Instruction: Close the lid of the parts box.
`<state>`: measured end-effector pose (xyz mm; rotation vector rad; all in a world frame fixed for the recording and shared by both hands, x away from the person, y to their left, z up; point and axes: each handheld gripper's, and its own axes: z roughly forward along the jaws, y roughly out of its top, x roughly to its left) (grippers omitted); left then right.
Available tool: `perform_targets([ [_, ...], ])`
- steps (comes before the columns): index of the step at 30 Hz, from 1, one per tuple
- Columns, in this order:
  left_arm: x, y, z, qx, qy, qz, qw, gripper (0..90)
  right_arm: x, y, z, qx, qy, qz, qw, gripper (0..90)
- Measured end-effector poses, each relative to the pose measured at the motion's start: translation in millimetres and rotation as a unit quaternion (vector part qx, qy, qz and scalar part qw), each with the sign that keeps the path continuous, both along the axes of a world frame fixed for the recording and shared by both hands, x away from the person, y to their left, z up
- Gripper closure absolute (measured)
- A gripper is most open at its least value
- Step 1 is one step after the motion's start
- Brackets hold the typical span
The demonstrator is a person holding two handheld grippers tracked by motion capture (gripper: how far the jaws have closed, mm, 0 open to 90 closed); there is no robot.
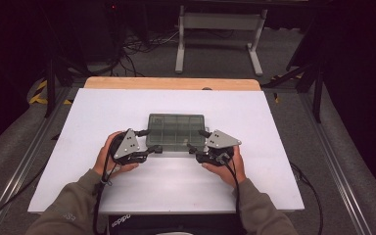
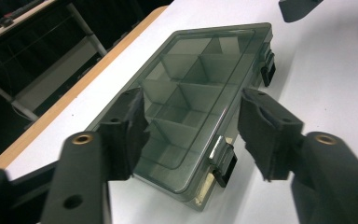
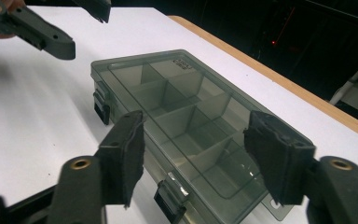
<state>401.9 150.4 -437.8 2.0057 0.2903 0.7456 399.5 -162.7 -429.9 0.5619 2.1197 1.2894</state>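
Two hand-held grippers flank a smoky-grey translucent plastic compartment box (image 1: 176, 131) lying flat, lid closed, at the middle of the white table top (image 1: 103, 112) in the high view. Its long axis runs left to right across that frame, with the latched front edge toward the bottom of the frame. In the left gripper view the box runs from lower centre up toward the upper right, and two black clip latches (image 2: 224, 164) sit on its right-hand long side. The left gripper (image 1: 149, 142), held in the person's left hand (image 1: 108, 159), sits at the box's lower left corner, jaws spread apart and gripping nothing. The right gripper (image 1: 198, 140), in the right hand (image 1: 230, 166), mirrors it at the lower right corner, jaws likewise parted and empty.
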Motion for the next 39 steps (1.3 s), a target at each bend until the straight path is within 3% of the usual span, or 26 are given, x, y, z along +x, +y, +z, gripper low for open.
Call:
perform_targets([
  [5, -1.8, -1.3, 1.2, -0.001, 0.0, 0.0, 1.0, 27.4, -2.3, -0.2, -0.6, 0.0, -0.002, -0.012, 0.9999, 23.6],
  [11, -4.8, 0.2, 3.3, -0.011, 0.005, 0.01, 0.9999, 16.1, -4.5, 0.9, 2.3, 0.003, -0.008, -0.021, 0.9997, 18.7],
  [14, -6.8, 1.2, 4.5, -0.015, 0.01, 0.003, 0.9998, 11.6, -7.1, 1.0, 3.9, 0.009, -0.013, -0.023, 0.9996, 17.3],
  [21, -12.1, 3.7, 8.3, -0.024, 0.01, 0.0, 0.9997, 9.8, -10.4, 1.6, 5.4, 0.007, -0.017, -0.032, 0.9993, 13.8],
  [39, -31.4, 18.2, 13.2, -0.021, 0.002, -0.001, 0.9998, 7.4, -27.9, 2.8, 11.2, -0.005, -0.036, -0.031, 0.9989, 14.0],
])
